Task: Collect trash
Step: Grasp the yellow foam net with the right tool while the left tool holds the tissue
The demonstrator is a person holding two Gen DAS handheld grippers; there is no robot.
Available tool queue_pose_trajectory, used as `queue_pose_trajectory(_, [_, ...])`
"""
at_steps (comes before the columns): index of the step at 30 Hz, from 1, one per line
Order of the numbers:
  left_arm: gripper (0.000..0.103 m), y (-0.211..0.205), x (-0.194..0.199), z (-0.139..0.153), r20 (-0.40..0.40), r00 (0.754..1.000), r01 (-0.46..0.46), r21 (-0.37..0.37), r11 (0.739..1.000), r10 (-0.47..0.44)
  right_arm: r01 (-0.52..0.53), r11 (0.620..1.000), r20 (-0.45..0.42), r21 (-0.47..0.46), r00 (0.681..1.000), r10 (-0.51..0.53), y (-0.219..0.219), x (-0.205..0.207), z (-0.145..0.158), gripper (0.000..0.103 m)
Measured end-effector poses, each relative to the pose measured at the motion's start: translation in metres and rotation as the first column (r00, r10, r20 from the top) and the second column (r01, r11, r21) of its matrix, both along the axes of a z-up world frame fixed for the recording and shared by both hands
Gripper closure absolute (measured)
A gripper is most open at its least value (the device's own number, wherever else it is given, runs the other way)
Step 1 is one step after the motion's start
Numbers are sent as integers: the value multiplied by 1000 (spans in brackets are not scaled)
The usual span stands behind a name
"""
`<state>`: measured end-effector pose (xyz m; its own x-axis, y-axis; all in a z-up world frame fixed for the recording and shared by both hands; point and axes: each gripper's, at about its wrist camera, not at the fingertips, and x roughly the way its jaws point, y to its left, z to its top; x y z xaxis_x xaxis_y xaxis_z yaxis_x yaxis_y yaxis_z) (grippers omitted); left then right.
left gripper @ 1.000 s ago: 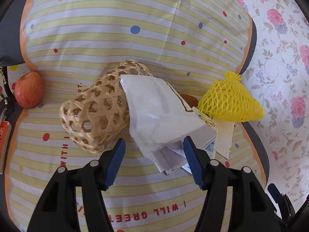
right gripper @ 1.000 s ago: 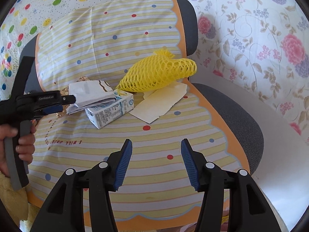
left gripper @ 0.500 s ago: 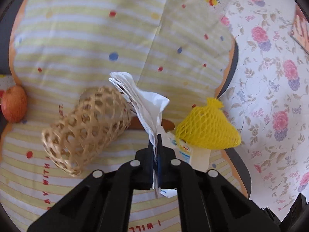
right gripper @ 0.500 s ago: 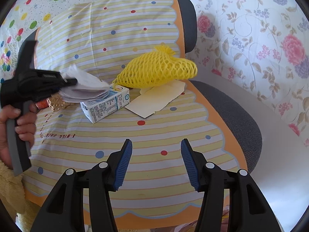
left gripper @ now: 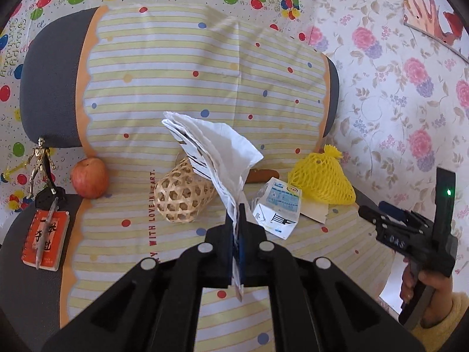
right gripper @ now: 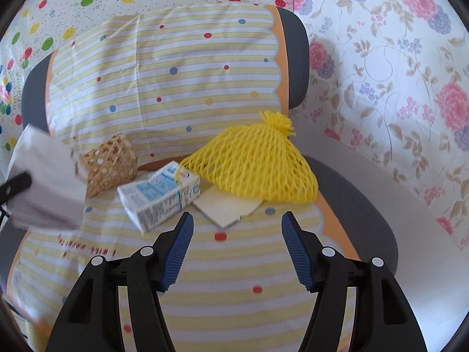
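Two grippers share the work: the left gripper (left gripper: pixel 236 228) is clamped tight on a folded paper (left gripper: pixel 218 152), lifted clear of the striped cloth (left gripper: pixel 176 67) and standing up from its jaws, while the right gripper (right gripper: pixel 236 249) holds nothing, its jaws having just been opening wider. The carton (right gripper: pixel 159 195) lies flat on the cloth just ahead and slightly left of the right fingers, its long axis running diagonally from near-left to far-right, one end touching the yellow net (right gripper: pixel 255 164). The right hand is nearer it, so a small leftward shift and some wrist roll should square the jaws across its narrow sides.
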<state>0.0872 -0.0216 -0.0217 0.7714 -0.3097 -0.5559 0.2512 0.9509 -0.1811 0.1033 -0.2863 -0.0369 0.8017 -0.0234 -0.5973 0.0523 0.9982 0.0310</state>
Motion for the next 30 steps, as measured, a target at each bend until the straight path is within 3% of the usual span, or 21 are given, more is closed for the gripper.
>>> queue_pose_trajectory(2, [103, 0, 2, -4, -8, 1000, 7, 1, 1000, -7, 7, 1000, -10, -27, 1000, -7, 4, 21, -1, 30])
queue_pose_trajectory(7, [103, 1, 6, -16, -32, 999, 28, -6, 1000, -28, -32, 986, -134, -163, 991, 10, 11, 61, -28, 30])
queue_pose_trajectory(11, [103, -1, 17, -23, -49, 998, 27, -16, 999, -28, -57, 942, -178, -329, 984, -3, 19, 82, -48, 28])
queue_pose_trajectory(17, [103, -9, 23, -22, -35, 999, 32, -18, 999, -33, -91, 872, -178, -481, 984, 5, 32, 105, -59, 23])
queue_pose_trajectory(20, [103, -12, 21, -20, -27, 999, 34, -14, 999, -34, -94, 804, -158, -587, 987, 0, 42, 109, -68, 39])
queue_pose_trajectory(21, [103, -13, 19, -20, -26, 999, 32, -13, 999, -32, -91, 792, -145, -604, 989, 4, 44, 107, -68, 51])
queue_pose_trajectory(22, [103, -13, 20, -19, -26, 999, 32, -13, 999, -33, -75, 789, -114, -610, 993, 6, 45, 103, -65, 72])
queue_pose_trajectory(23, [103, -13, 21, -19, -26, 999, 36, -13, 999, -36, -57, 801, -88, -596, 996, 6, 43, 99, -59, 84])
queue_pose_trajectory(24, [103, -13, 19, -17, -23, 999, 39, -14, 999, -39, -37, 827, -59, -561, 998, 5, 39, 94, -50, 88])
queue_pose_trajectory(28, [103, -17, 4, -3, 20, 998, 61, -16, 998, -61, 24, 961, 55, -276, 998, -9, 0, 61, 13, 90])
queue_pose_trajectory(30, [103, -19, -7, 7, 49, 996, 77, -21, 997, -76, 5, 994, 66, -110, 998, 2, -21, 44, 38, 90])
